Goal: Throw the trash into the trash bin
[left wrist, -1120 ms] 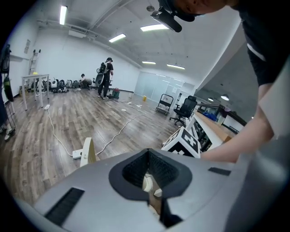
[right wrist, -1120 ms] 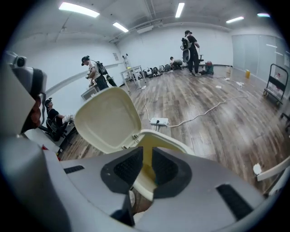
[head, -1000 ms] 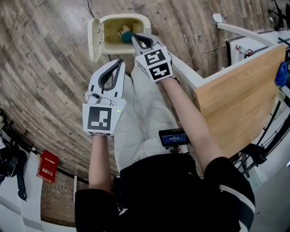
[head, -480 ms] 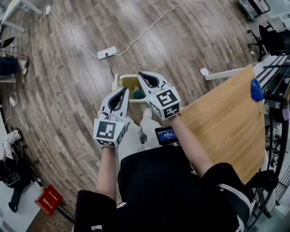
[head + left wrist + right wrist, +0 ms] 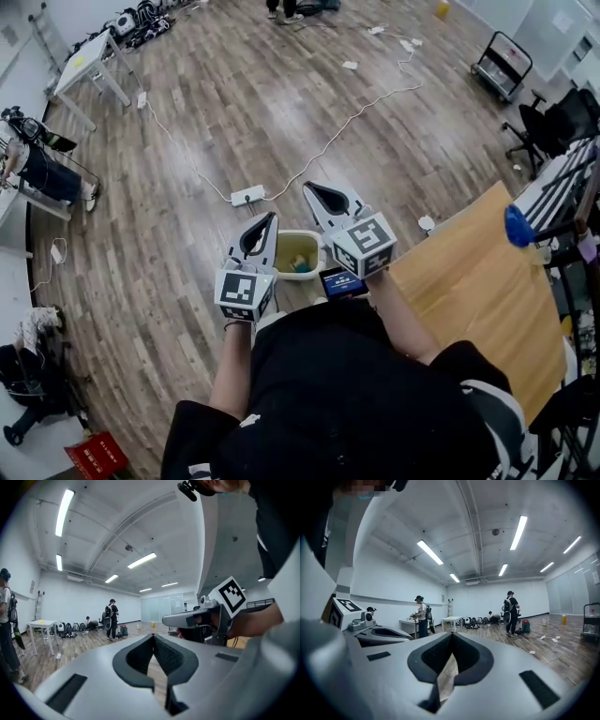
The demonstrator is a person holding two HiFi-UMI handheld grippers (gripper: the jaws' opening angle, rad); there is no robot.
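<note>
We wear a black short-sleeved top (image 5: 347, 394) with a white stripe (image 5: 495, 405) at the right sleeve. Our left gripper (image 5: 272, 217) and right gripper (image 5: 309, 187) are pale grey shells with black-lined jaws, each carrying a white cube (image 5: 246, 292) printed with black square markers

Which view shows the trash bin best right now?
Head view: it looks straight down into the open trash bin, with trash visible inside. The left gripper view and right gripper view aim level, well above it, and show none of it.
</note>
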